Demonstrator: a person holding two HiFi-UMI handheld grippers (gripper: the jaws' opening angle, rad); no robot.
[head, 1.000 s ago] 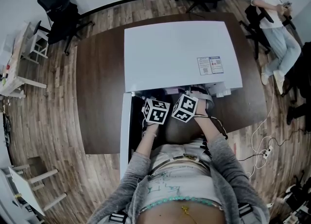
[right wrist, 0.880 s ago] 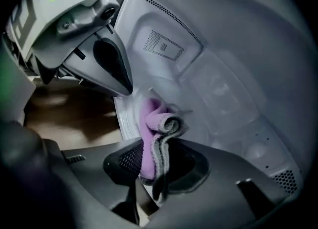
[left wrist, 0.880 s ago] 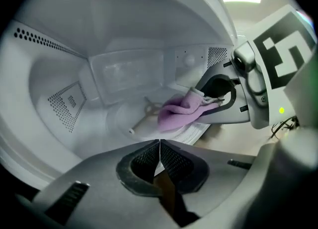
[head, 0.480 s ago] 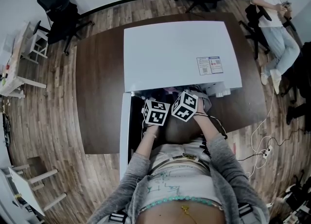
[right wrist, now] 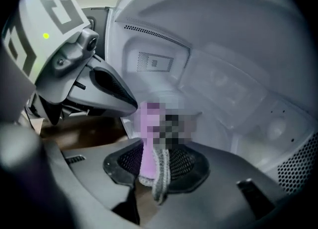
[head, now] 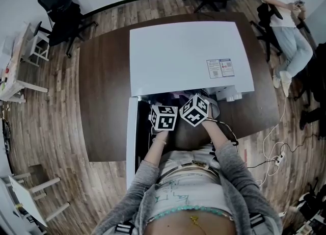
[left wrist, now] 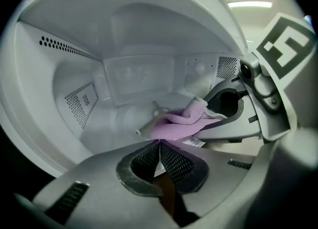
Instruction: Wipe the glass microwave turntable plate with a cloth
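The clear glass plate [left wrist: 134,34] is tilted up in the mouth of the white microwave [head: 188,55], so the cavity shows hazily through it. My left gripper [left wrist: 159,146] is shut on its near rim; a thin pale edge shows between the pads. My right gripper [right wrist: 154,153] is shut on a pink cloth [right wrist: 147,138] with a grey hem, and the cloth [left wrist: 174,123] lies against the plate [right wrist: 238,49] just past my left jaws. In the head view both marker cubes, left [head: 164,117] and right [head: 195,110], sit side by side at the opening. The jaws are hidden there.
The microwave door [head: 131,137] stands open at the left. The microwave sits on a dark brown table [head: 104,101]. Office chairs [head: 58,9] stand behind it, a person [head: 288,20] sits at the back right, and cables [head: 275,152] lie on the floor to the right.
My right gripper has rolled a little about its own line, its cube turning in the head view. Both hands stay where they were at the opening.
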